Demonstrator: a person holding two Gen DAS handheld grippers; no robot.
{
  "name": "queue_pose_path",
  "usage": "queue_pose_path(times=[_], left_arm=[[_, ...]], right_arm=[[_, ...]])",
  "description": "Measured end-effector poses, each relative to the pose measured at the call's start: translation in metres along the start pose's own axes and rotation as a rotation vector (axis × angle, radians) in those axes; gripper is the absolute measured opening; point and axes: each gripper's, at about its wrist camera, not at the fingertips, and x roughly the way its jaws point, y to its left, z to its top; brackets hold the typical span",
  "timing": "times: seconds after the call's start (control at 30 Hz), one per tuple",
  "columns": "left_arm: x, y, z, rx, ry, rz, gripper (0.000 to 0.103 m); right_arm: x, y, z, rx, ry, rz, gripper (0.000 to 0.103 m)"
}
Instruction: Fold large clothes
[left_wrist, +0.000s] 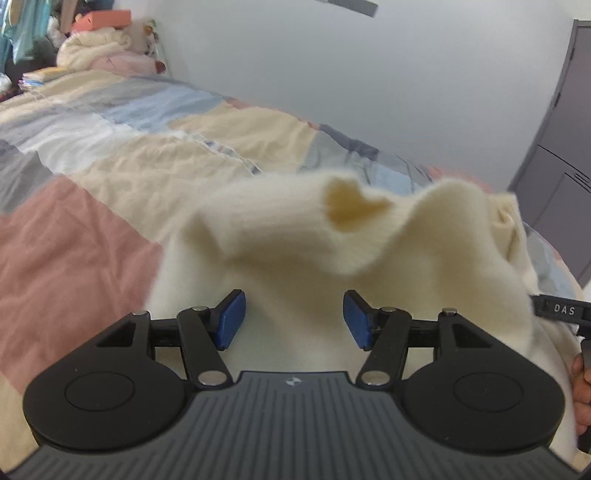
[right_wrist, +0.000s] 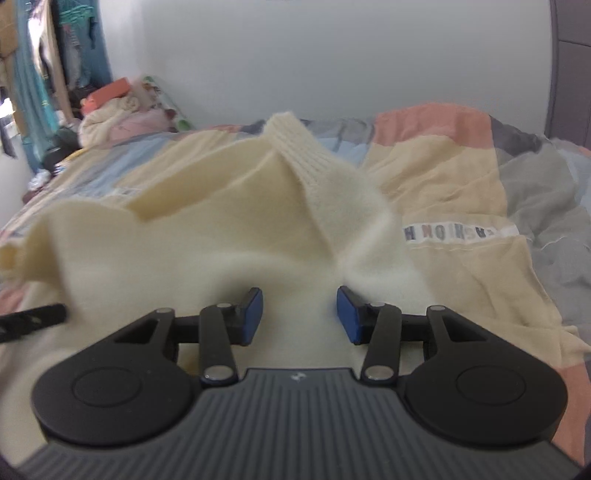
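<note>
Where ribbed cuff (right_wrist: 295, 147) rises, cream sweater (left_wrist: 295, 240) fuzzy, rumpled; patchwork bedspread (left_wrist: 74, 240) beneath.

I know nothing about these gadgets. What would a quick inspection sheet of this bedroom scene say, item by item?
Surface: bed with patchwork quilt, rumpled.
Job's things: cream sweater, bunched up on the quilt, ribbed cuff raised.
Clutter: pile of bedding and clothes at the bed's far end.
Grippers: left gripper and right gripper, fingers apart over the sweater, not pinching it.
Cables: nothing seen.
Surroundings: pale wall, dark wardrobe, hanging clothes.
</note>
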Motion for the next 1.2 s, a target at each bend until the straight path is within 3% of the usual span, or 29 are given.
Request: queue_pose_path(times=[0.1, 0.2, 0.37, 0.43, 0.6, 0.83, 0.93, 1.0, 1.07, 1.2], left_arm=[[0.003, 0.002, 0.005, 0.055, -0.044, 0.077, 0.064], [0.011, 0.019, 0.010, -0.016, -0.035, 0.121, 0.064], [0.031, 0.037, 0.013, -0.070, 0.079, 0.064, 0.066], [0.029, 0.041, 0.013, -0.090, 0.091, 0.019, 0.066], [0.010, 0.019, 0.012, 0.012, 0.031, 0.035, 0.067], [-0.015, -0.013, 0.012, 0.097, -0.042, -0.070, 0.067], [-0.011, -0.023, 0.006, 0.109, -0.007, -0.102, 0.067], [-0.002, -0.026, 0.000, 0.126, 0.030, -0.081, 0.067], [0.009, -0.023, -0.004, 0.115, 0.076, -0.067, 0.066], [0.016, -0.021, -0.005, 0.095, 0.090, -0.072, 0.067]], right_arm=[[0.005, -0.010, 0.004, 0.040, -0.022, -0.041, 0.046], [0.011, -0.019, 0.006, 0.058, -0.033, -0.075, 0.046], [0.017, -0.025, 0.006, 0.073, -0.036, -0.069, 0.047], [0.017, -0.022, 0.005, 0.063, -0.034, -0.072, 0.047], [0.005, -0.021, 0.007, 0.077, -0.032, -0.040, 0.047], [-0.024, 0.005, 0.006, 0.000, -0.071, 0.033, 0.047], [-0.030, 0.019, 0.005, -0.034, -0.074, 0.088, 0.047], [-0.028, 0.029, 0.002, -0.075, -0.071, 0.104, 0.047], [-0.018, 0.035, -0.002, -0.102, -0.044, 0.112, 0.047], [0.006, 0.031, -0.006, -0.080, 0.020, 0.110, 0.047]])
